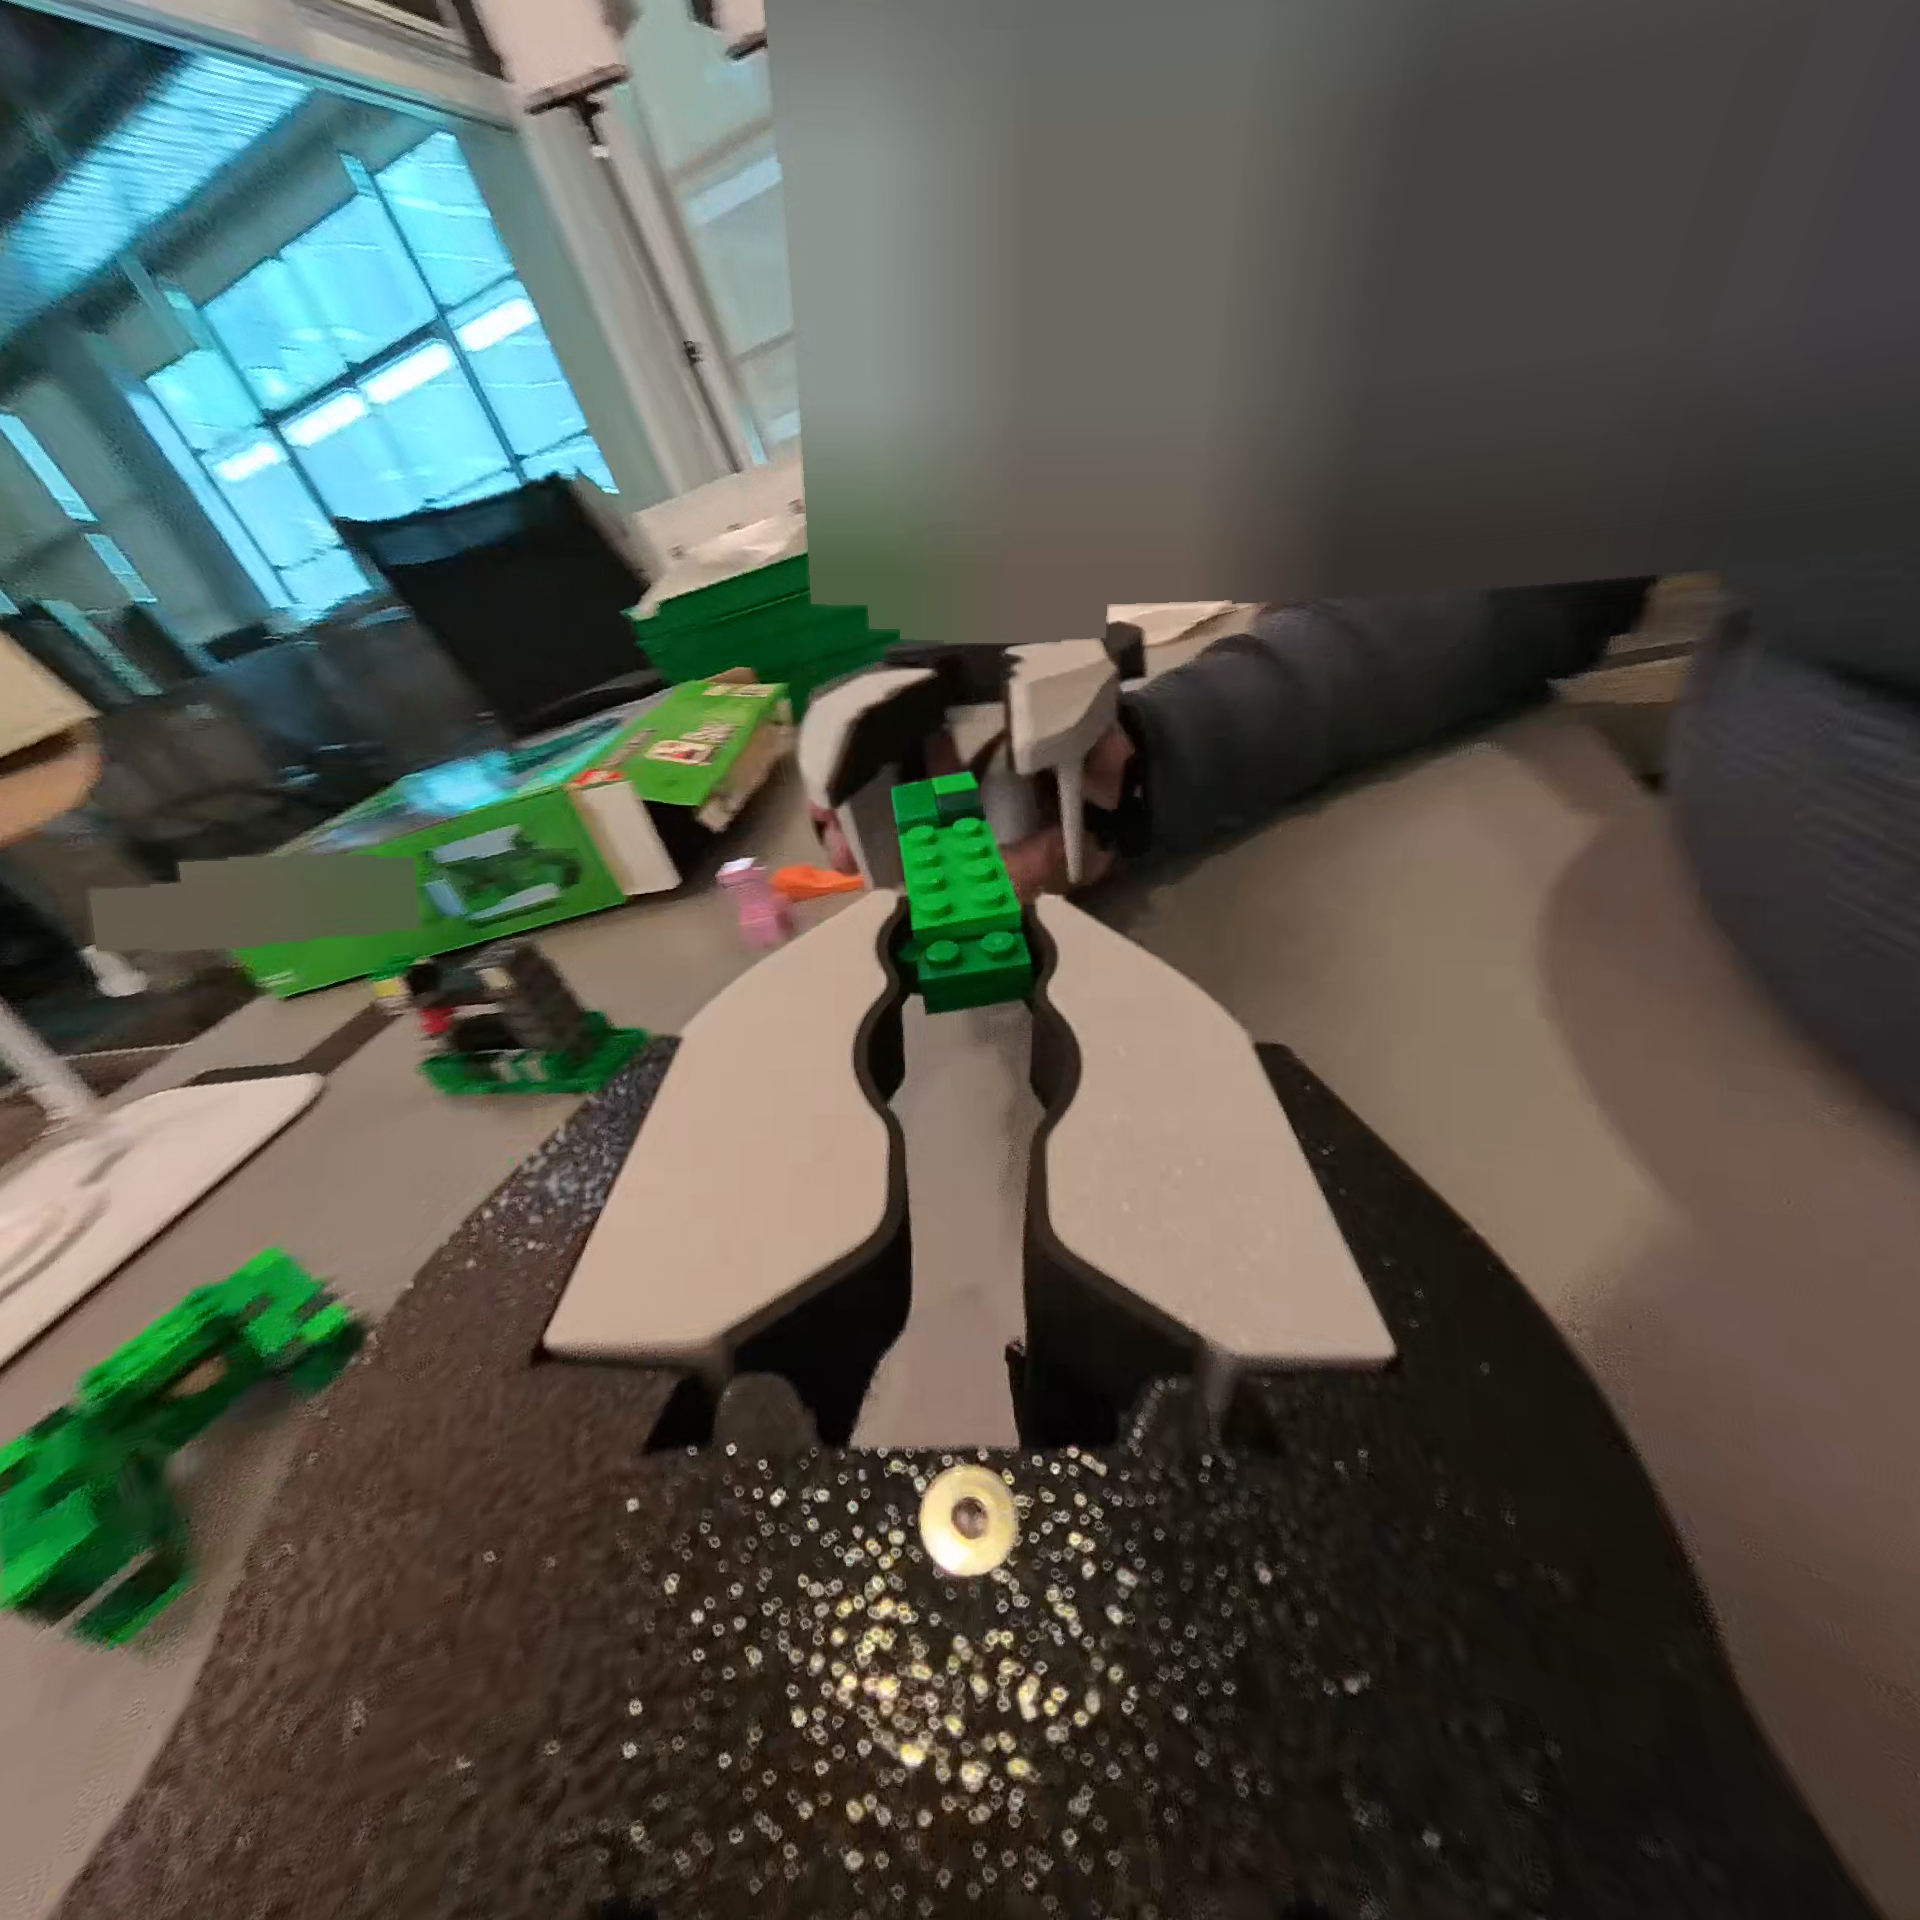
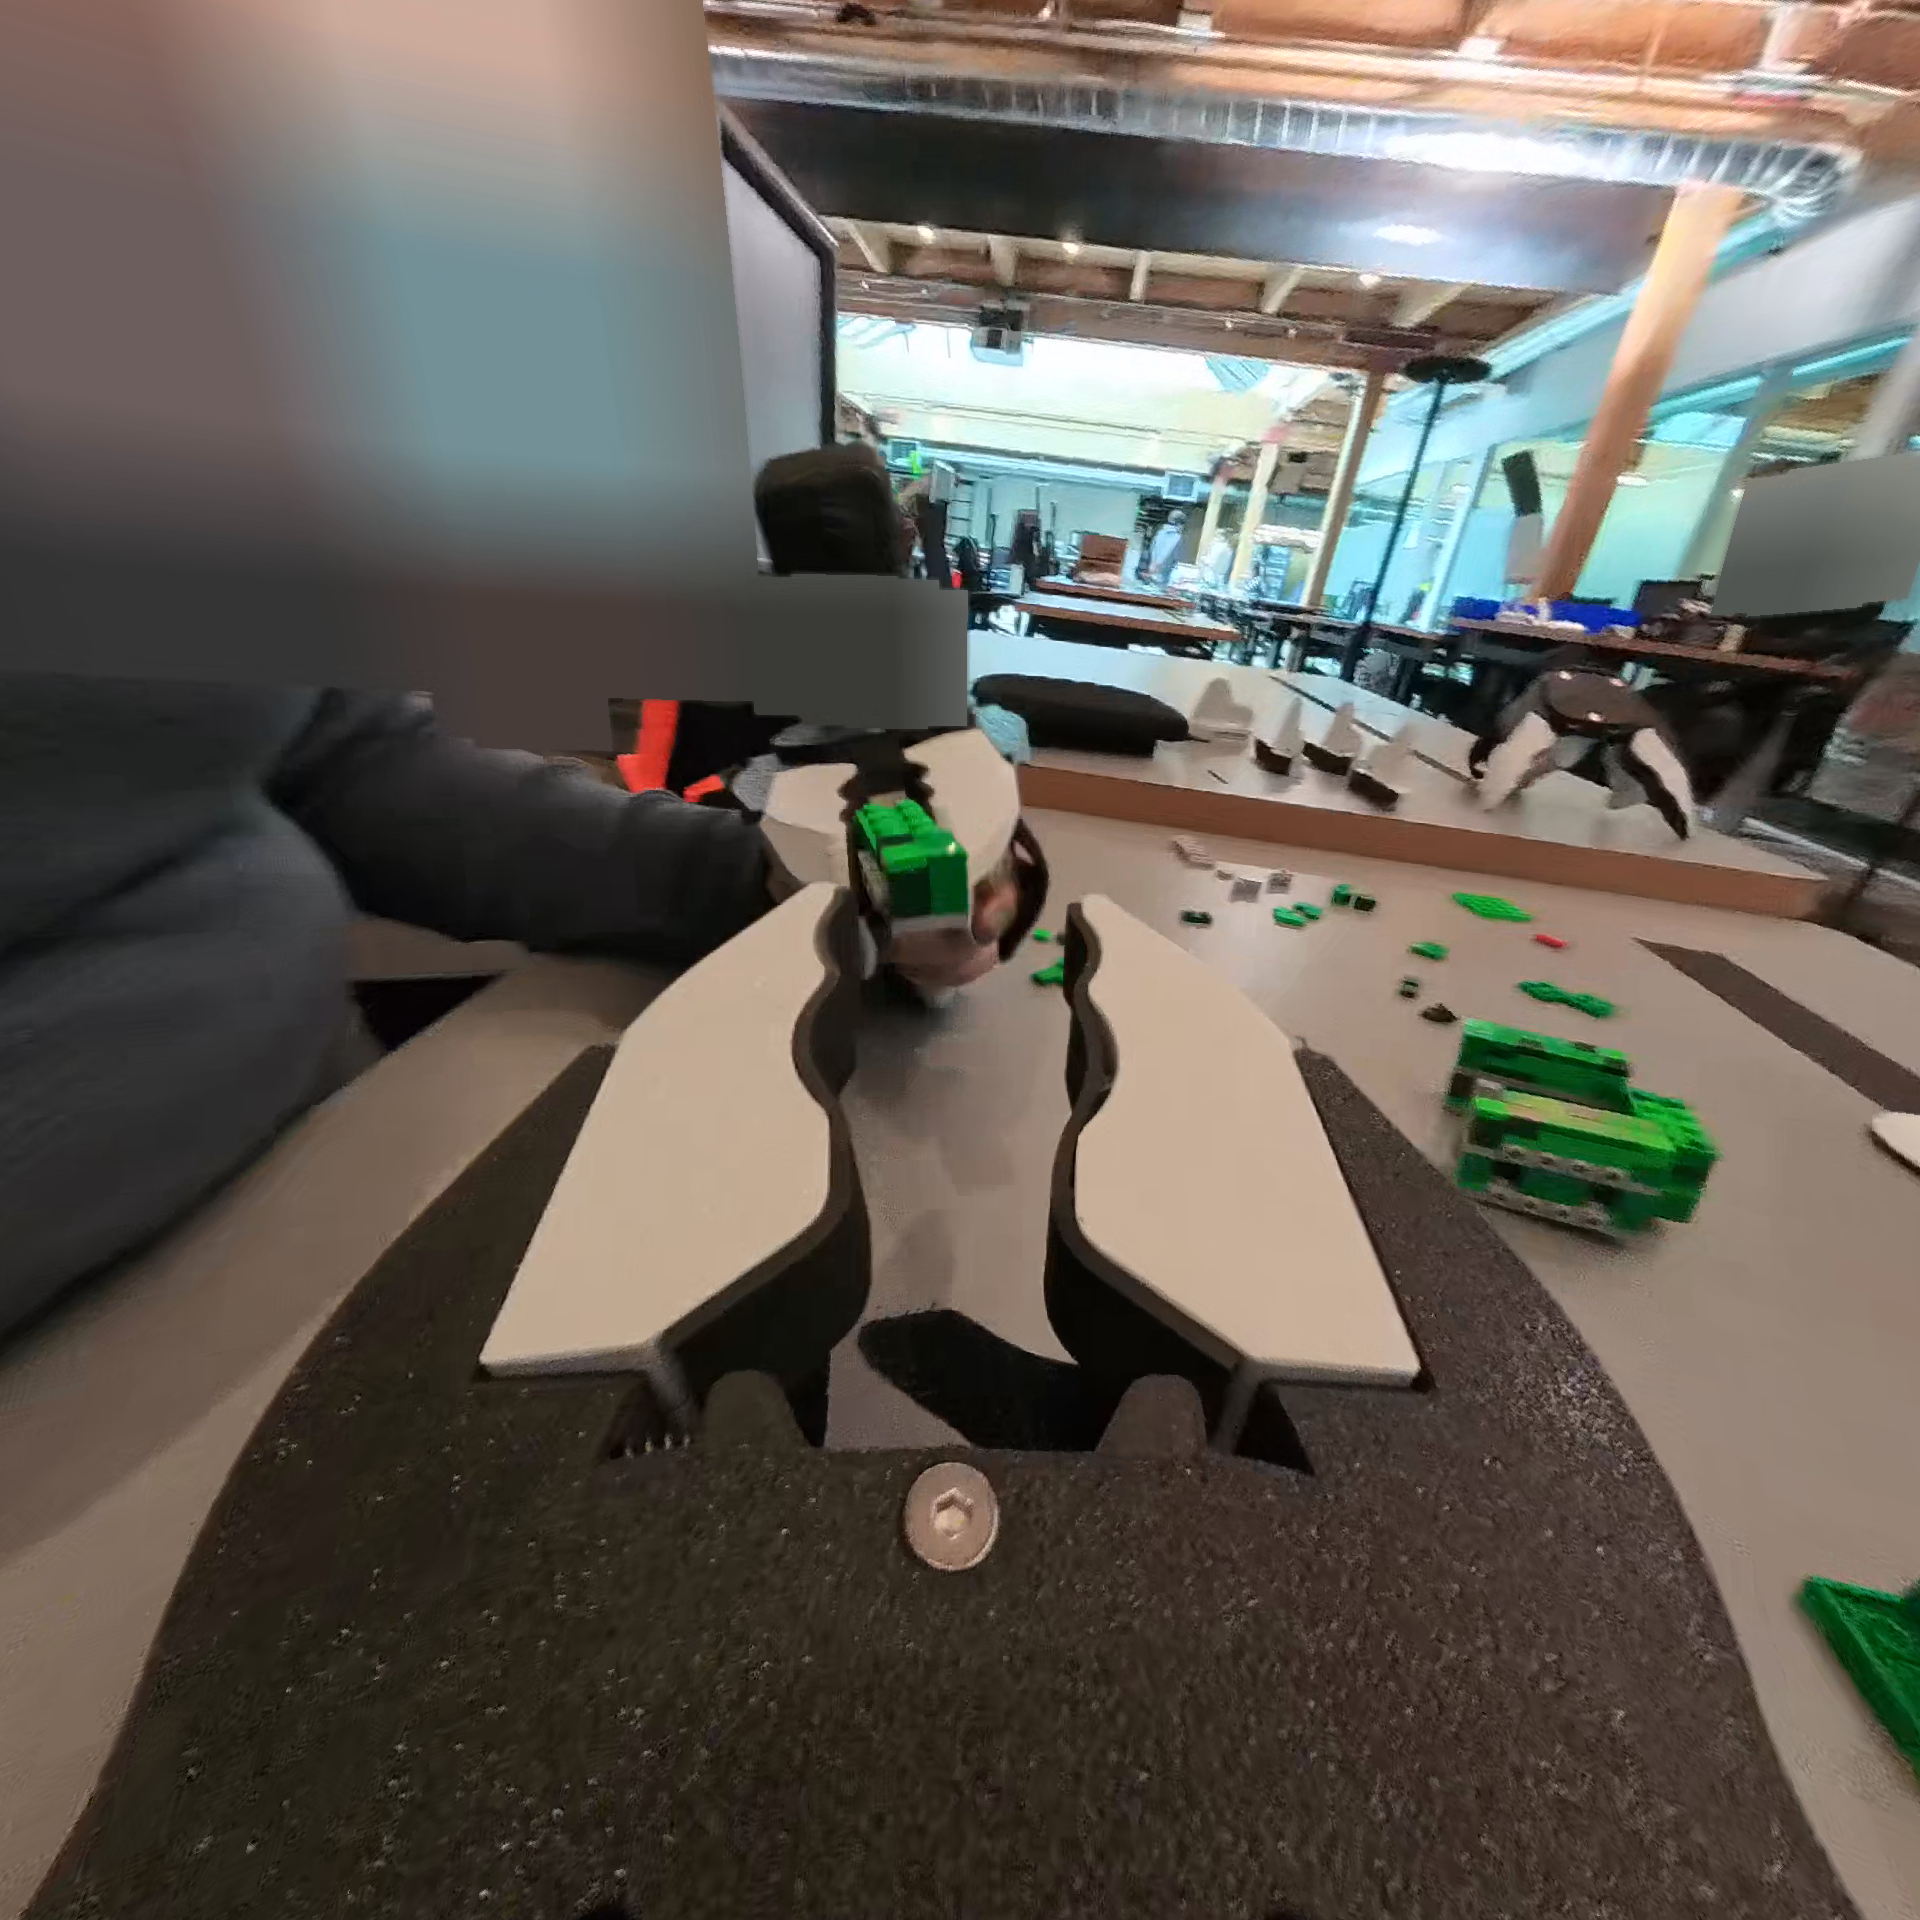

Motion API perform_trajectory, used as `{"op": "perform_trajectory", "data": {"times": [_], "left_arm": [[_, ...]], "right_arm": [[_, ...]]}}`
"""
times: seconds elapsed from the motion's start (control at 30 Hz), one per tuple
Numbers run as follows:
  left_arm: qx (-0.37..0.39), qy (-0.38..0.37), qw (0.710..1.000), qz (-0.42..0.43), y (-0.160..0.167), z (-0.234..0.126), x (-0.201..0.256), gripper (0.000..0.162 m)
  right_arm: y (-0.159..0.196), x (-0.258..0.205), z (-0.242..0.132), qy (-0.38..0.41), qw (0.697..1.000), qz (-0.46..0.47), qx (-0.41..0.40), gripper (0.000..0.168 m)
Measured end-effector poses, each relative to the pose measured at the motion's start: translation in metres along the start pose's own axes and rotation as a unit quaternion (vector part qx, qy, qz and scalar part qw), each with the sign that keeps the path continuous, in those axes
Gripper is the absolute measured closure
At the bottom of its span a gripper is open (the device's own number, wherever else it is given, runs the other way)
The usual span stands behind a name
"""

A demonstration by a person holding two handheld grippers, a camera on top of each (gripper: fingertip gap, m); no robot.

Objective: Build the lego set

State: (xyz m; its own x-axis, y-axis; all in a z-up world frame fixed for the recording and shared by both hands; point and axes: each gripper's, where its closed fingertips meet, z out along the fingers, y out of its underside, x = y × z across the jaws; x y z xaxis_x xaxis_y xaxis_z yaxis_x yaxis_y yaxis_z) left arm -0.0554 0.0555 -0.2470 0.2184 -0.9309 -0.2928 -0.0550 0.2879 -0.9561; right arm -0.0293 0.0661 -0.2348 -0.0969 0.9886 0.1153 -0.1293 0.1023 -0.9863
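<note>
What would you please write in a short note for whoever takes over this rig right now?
Left claw: shut on the green brick stack, held off the table.
Right claw: open, holding nothing, facing the stack with its tips close to it.
On the table: a larger green assembly, loose small pieces, a green plate at the edge, and another dark-and-green build near the set's box.
Done: several sub-builds are assembled.
Left: they remain separate and loose pieces are unused, so the set is unfinished.

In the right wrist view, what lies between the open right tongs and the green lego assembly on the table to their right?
Only bare grey table lies between the right tongs and the green lego assembly, as the right wrist view shows.
</note>
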Motion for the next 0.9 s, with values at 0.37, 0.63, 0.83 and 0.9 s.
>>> {"op": "perform_trajectory", "data": {"times": [0.37,0.63,0.83,0.9], "left_arm": [[-0.029,0.07,0.997,-0.002,0.008,0.014,0.02,0.143],[-0.034,0.072,0.997,-0.004,0.009,0.015,0.021,0.143],[-0.037,0.064,0.997,-0.005,0.01,0.016,0.019,0.143],[-0.037,0.062,0.997,-0.005,0.01,0.016,0.019,0.143]], "right_arm": [[0.007,-0.026,0.01,-0.071,0.996,0.037,-0.033,0.144],[0.012,-0.026,0.012,-0.058,0.997,0.003,-0.055,0.152],[0.013,-0.023,0.011,-0.043,0.997,-0.018,-0.062,0.152],[0.013,-0.022,0.011,-0.038,0.997,-0.023,-0.062,0.151]]}}
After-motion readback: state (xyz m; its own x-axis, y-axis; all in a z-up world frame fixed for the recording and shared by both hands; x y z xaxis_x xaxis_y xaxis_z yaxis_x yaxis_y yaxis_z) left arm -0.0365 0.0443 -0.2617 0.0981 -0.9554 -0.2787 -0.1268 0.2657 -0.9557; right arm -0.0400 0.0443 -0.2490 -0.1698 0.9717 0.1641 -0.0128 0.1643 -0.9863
